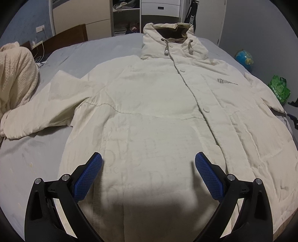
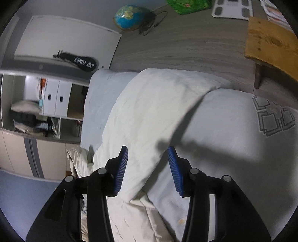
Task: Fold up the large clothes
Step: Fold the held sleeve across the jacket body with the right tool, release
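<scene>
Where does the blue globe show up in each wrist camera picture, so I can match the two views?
Left wrist view: the globe sits at the right edge, on the floor beyond the bed.
Right wrist view: the globe is at top centre, on the floor by the wall.
Shared landmark: the green bag lies near the globe in both.

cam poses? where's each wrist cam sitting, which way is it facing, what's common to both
Left wrist: above the coat hem, facing up its front toward the hood; open left gripper shows.
Right wrist: rolled sideways over the coat's sleeve at the bed edge, facing the floor; right gripper open astride the sleeve.
Shared: coat, bed, globe, green bag.
</scene>
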Available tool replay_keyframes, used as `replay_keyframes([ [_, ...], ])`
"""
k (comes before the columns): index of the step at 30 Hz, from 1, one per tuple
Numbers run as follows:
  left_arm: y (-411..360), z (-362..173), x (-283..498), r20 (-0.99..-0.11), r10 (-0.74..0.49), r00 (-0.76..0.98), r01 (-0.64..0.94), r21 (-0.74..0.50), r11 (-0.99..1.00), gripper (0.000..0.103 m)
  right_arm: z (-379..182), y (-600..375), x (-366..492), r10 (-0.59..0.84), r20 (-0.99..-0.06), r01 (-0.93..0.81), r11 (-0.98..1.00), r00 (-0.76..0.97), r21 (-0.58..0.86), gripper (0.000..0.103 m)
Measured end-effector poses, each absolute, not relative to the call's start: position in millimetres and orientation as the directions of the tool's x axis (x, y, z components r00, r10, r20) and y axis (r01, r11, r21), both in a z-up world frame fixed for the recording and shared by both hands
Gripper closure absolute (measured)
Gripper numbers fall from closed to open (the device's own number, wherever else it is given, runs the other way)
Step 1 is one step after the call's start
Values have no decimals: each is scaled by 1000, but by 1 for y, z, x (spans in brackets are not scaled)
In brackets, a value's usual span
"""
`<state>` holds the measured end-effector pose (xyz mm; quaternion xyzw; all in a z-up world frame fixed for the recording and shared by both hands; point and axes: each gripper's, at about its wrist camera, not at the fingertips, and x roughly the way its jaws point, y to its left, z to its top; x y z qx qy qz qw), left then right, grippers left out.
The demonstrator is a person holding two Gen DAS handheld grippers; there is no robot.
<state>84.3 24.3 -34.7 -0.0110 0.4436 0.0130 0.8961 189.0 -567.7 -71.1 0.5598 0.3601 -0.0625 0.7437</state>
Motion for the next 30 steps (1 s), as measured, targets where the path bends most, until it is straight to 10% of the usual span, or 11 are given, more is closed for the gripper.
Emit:
replay_keyframes([
  [16,10,-46,88,-796,53,603,10,74,997,7,-106,-619,226,268,-578,549,180,771,816,62],
  [22,9,-46,88,-794,49,605,11,69,998,7,-109,-616,226,242,-543,519,159,804,840,96],
  [30,13,-40,89,-782,24,622,1,31,1000,7,-40,-591,242,282,-379,324,223,881,919,100],
])
